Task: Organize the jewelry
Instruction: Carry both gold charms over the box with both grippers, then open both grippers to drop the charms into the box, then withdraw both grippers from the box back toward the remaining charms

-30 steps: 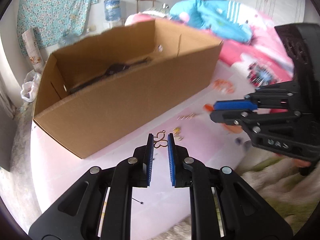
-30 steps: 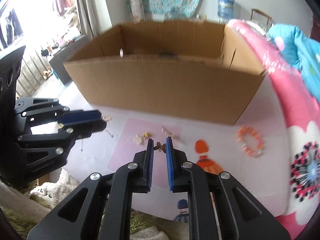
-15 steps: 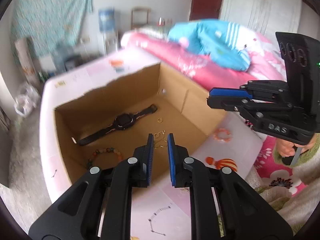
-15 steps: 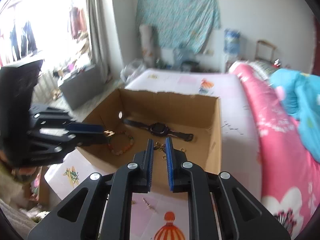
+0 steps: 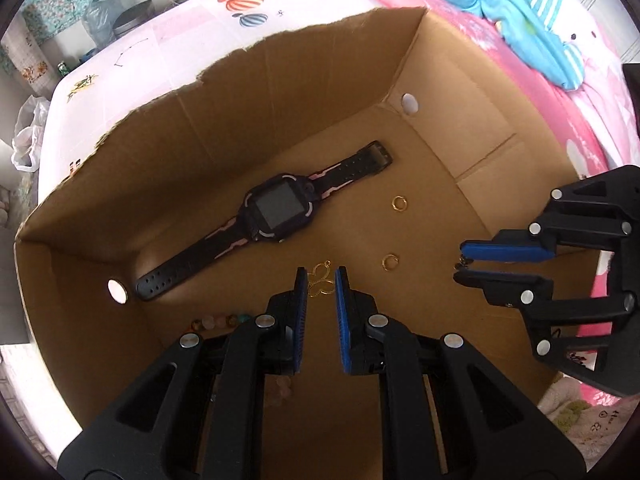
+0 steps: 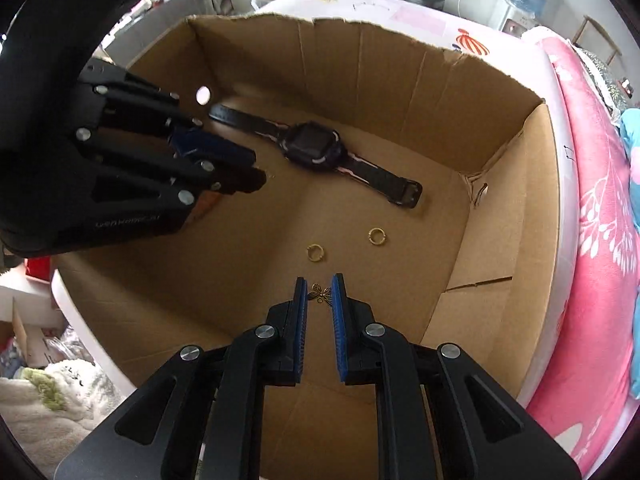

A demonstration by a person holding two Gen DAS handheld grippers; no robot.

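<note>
Both grippers hang inside an open cardboard box. My left gripper is shut on a gold butterfly-shaped pendant. My right gripper is shut on a small dark butterfly charm. It also shows in the left wrist view at the right, and the left gripper shows in the right wrist view at the left. On the box floor lie a black smartwatch and two gold rings; they also show in the right wrist view.
A beaded bracelet lies on the box floor, partly hidden by my left gripper. The box stands on a pink-white sheet. A pink blanket and a blue plush lie beside it.
Both grippers have carried their pendants from the sheet in front of the box, up over its rim and down inside it, close above the floor.
</note>
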